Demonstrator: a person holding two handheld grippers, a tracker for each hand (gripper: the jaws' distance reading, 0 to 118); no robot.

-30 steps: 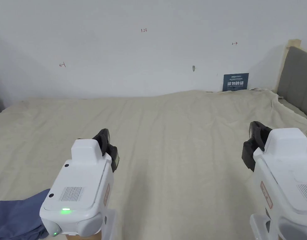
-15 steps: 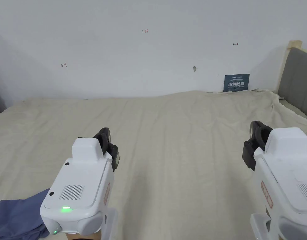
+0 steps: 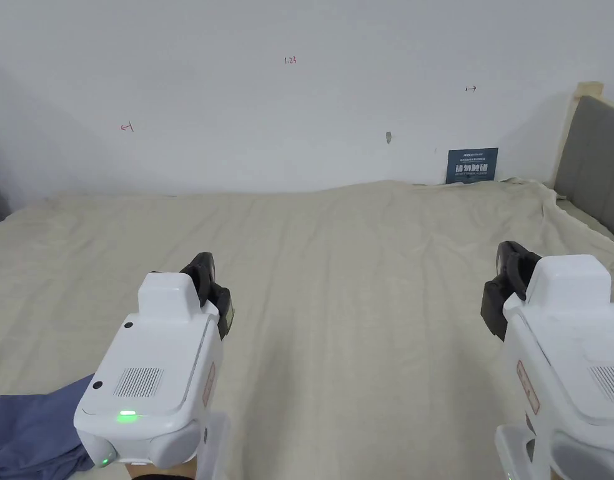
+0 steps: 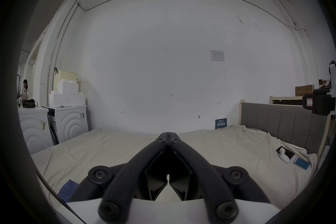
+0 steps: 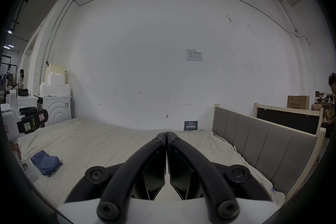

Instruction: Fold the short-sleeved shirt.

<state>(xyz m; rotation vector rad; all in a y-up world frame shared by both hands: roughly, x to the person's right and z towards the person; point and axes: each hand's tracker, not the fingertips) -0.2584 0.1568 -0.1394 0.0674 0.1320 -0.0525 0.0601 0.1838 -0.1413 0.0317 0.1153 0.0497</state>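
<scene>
Both tongs, left (image 4: 168,138) and right (image 5: 166,132), remain closed and empty above the bed (image 3: 361,262), barely shifted; shirt (image 5: 46,164) untouched, folding not begun.

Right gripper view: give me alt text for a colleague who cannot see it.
The right gripper, its black fingers closed together on nothing, points across a beige bed sheet toward a white wall. A crumpled blue shirt lies on the sheet at lower left, with the left gripper above it.
</scene>
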